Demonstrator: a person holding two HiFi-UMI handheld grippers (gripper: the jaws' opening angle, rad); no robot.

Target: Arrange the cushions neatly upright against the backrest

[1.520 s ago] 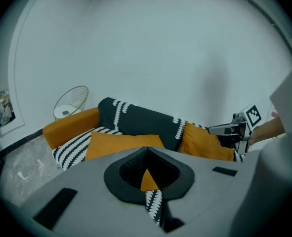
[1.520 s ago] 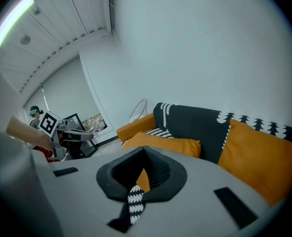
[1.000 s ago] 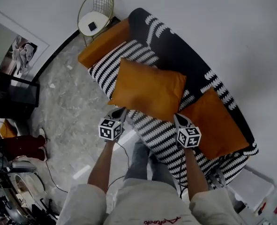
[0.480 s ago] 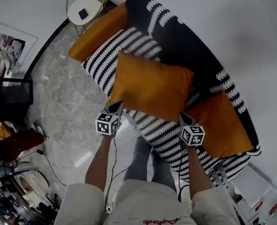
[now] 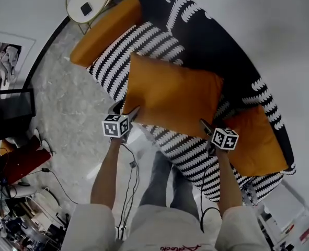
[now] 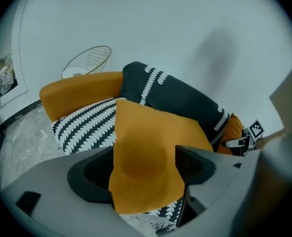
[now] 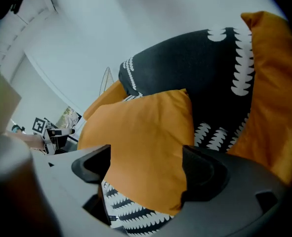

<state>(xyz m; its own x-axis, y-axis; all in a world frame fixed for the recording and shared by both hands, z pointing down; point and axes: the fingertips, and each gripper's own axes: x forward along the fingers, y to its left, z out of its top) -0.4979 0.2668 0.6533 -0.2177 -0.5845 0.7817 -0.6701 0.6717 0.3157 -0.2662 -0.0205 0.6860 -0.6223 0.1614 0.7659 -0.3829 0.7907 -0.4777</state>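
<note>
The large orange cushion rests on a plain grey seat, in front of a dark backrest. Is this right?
Not quite: the seat is black-and-white patterned, not plain grey, as the head view shows. The large orange cushion does rest on it, before the dark backrest.

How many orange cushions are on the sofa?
2. One cushion lies in the middle of the seat; the other cushion sits at the right end. The orange roll at the left end looks like an armrest. None seems hidden.

Orange cushion (image 5: 170, 95) hides the sofa seat (image 5: 144, 46) beneath it. Wire chair (image 5: 96, 7) is cut off by head view's top edge; floor clutter (image 5: 18, 218) is too small to identify.
</note>
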